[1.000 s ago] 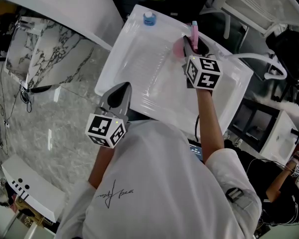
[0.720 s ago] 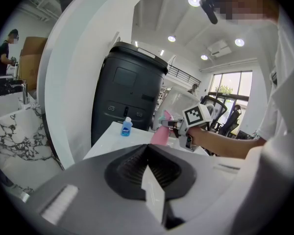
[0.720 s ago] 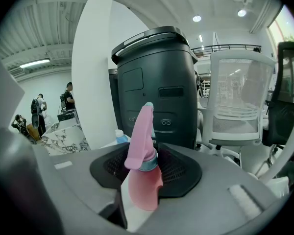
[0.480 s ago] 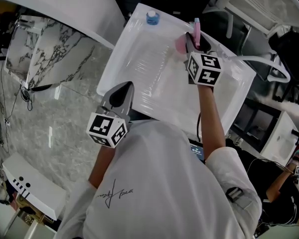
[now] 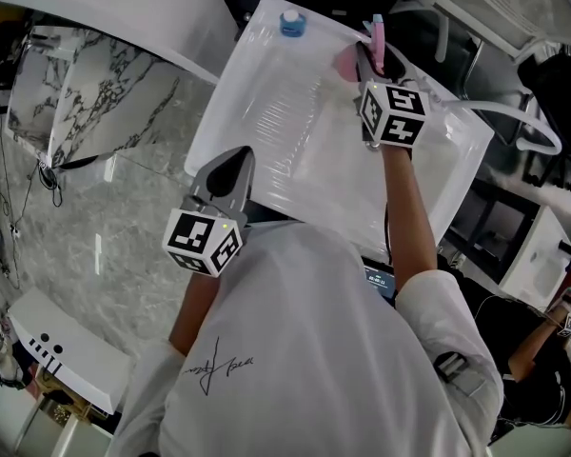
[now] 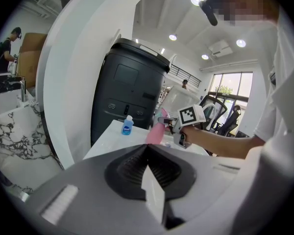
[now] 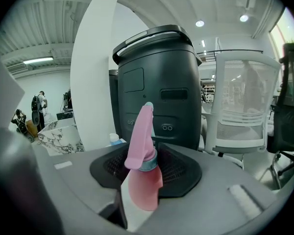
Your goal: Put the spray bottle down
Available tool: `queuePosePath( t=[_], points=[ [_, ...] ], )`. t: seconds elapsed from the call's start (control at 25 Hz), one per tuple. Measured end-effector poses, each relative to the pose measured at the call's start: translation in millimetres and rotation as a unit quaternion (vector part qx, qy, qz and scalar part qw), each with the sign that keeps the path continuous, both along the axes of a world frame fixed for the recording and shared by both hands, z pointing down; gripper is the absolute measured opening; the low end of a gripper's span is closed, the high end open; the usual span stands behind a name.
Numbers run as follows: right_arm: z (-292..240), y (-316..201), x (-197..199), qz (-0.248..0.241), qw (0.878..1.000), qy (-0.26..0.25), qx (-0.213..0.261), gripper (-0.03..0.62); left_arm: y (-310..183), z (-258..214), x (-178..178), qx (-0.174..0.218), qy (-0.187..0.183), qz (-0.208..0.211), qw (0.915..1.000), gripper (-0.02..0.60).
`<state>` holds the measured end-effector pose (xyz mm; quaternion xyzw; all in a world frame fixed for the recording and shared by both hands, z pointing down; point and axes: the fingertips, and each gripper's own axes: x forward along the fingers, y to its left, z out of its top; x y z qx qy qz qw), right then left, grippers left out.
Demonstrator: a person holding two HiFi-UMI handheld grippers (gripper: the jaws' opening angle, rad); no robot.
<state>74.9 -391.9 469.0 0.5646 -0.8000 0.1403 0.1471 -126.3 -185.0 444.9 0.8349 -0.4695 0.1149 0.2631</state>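
Your right gripper (image 5: 369, 61) is clamped on the pink plastic spray bottle (image 7: 139, 182) — pads pressed to its body just below the pale blue collar, trigger head uppermost. The bottle is over the far right corner of the white rectangular tabletop (image 5: 285, 150); no view shows whether its base touches. Your left gripper (image 5: 230, 167) hangs at the near edge, jaws together on nothing. A small blue-capped bottle (image 5: 290, 23) stands at the far edge — apart from the pink one.
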Motion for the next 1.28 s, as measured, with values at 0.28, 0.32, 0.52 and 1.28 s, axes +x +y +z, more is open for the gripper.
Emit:
queuePosePath(
  t=[0.28, 0.32, 0.52, 1.28],
  points=[
    [5, -10, -1, -0.001, 1.0, 0.003, 0.012, 0.141, -5, 2, 1, -0.003, 0.0, 0.005, 1.0, 0.008],
    [6, -11, -1, -0.002, 1.0, 0.004, 0.016, 0.141, -5, 3, 1, -0.004, 0.0, 0.005, 1.0, 0.008],
    [6, -13, -4, -0.008, 0.999, 0.0, 0.037, 0.141, -4, 5, 1, -0.006, -0.001, 0.008, 1.0, 0.008],
    [11, -6, -6, -0.004, 0.999, 0.021, 0.044, 0.143, -1, 3, 4, -0.003, 0.001, 0.009, 1.0, 0.008]
  ],
)
